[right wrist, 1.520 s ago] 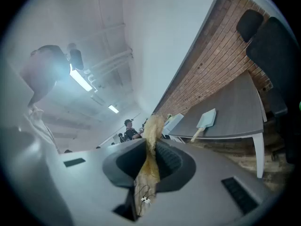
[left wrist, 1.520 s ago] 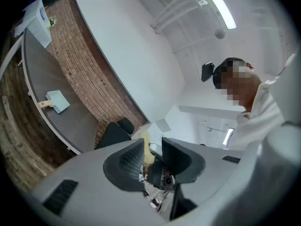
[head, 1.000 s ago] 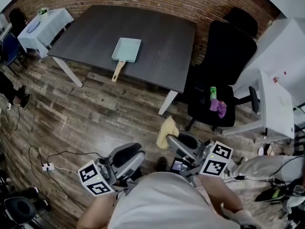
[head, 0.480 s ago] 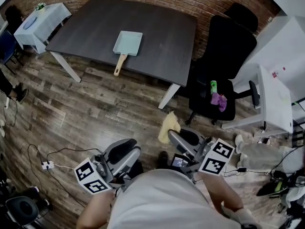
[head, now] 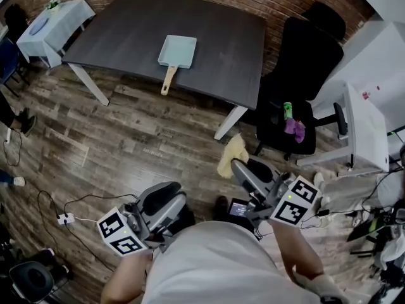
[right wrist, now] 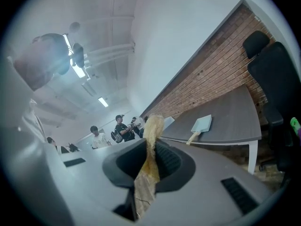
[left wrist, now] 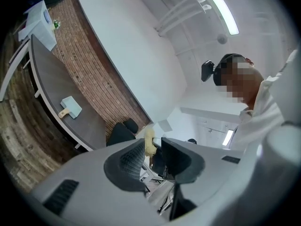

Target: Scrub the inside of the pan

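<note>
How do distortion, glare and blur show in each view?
Head view: the wide lens bends the table edge. Left gripper view: black corners, and the ceiling light glares. Right gripper view: the cloth near the lens looks soft, the pan clearer.

pan (head: 176,50) inside too small to judge, cloth (right wrist: 153,124) lower end hidden within right claw (right wrist: 150,147)

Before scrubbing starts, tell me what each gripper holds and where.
Right gripper pinches a yellow cloth around its middle. Left gripper holds nothing, jaws apart.
</note>
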A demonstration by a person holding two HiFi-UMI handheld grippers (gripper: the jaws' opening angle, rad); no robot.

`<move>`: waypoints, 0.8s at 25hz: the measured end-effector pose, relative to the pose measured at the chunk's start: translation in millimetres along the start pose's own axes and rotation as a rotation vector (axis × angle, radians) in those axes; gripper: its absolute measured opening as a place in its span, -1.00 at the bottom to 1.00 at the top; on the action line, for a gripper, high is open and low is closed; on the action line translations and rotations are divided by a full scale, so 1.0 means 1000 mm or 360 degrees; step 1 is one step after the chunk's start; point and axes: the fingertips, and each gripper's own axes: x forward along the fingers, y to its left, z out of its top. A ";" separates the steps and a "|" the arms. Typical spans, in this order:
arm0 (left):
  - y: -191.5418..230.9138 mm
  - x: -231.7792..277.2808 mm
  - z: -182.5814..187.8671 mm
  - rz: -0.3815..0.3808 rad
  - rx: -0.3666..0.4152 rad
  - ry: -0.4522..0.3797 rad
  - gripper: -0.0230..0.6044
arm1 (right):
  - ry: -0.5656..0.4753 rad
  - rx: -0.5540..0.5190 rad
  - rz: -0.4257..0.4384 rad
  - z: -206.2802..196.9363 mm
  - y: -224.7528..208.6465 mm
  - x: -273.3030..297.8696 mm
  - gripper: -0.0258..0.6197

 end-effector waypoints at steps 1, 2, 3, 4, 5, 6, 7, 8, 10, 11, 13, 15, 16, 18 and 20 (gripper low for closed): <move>0.002 -0.004 0.002 0.0000 -0.0002 0.0005 -0.56 | -0.0009 0.0003 0.0000 0.000 0.002 0.003 -0.75; 0.003 -0.007 0.003 0.0000 -0.0006 0.0012 -0.56 | -0.0019 0.0004 -0.0004 0.000 0.004 0.005 -0.75; 0.005 -0.010 0.004 -0.0001 -0.0012 0.0019 -0.56 | -0.0029 0.0001 -0.0014 0.000 0.005 0.007 -0.75; 0.006 -0.012 0.005 -0.0004 -0.0017 0.0027 -0.56 | -0.0035 -0.0012 -0.0031 0.000 0.006 0.009 -0.75; 0.007 -0.014 0.005 -0.0008 -0.0022 0.0036 -0.56 | -0.0036 -0.0034 -0.0055 -0.002 0.005 0.010 -0.75; 0.009 -0.015 0.006 -0.0013 -0.0026 0.0046 -0.56 | -0.0030 -0.0059 -0.0081 -0.003 0.004 0.011 -0.75; 0.010 -0.015 0.006 -0.0017 -0.0031 0.0058 -0.56 | -0.0022 -0.0082 -0.0104 -0.005 0.003 0.011 -0.75; 0.012 -0.016 0.005 -0.0021 -0.0037 0.0070 -0.56 | -0.0014 -0.0097 -0.0121 -0.008 0.002 0.012 -0.75; 0.017 -0.016 0.004 -0.0025 -0.0052 0.0088 -0.56 | 0.0000 -0.0104 -0.0140 -0.011 0.000 0.013 -0.75; 0.019 -0.015 0.004 -0.0027 -0.0060 0.0093 -0.56 | 0.0009 -0.0102 -0.0145 -0.013 -0.002 0.014 -0.75; 0.023 -0.010 0.004 -0.0033 -0.0075 0.0105 -0.56 | 0.0029 -0.0097 -0.0155 -0.013 -0.009 0.016 -0.75; 0.029 -0.004 0.003 -0.0037 -0.0088 0.0121 -0.56 | 0.0037 -0.0084 -0.0158 -0.011 -0.018 0.020 -0.75; 0.033 0.000 0.003 -0.0035 -0.0091 0.0127 -0.56 | 0.0038 -0.0076 -0.0155 -0.010 -0.024 0.022 -0.75; 0.043 0.006 0.008 -0.0014 -0.0088 0.0122 -0.56 | 0.0047 -0.0059 -0.0140 -0.007 -0.037 0.031 -0.75; 0.056 0.009 0.019 0.0035 -0.0075 0.0091 -0.56 | 0.0065 -0.0023 -0.0110 -0.005 -0.051 0.046 -0.75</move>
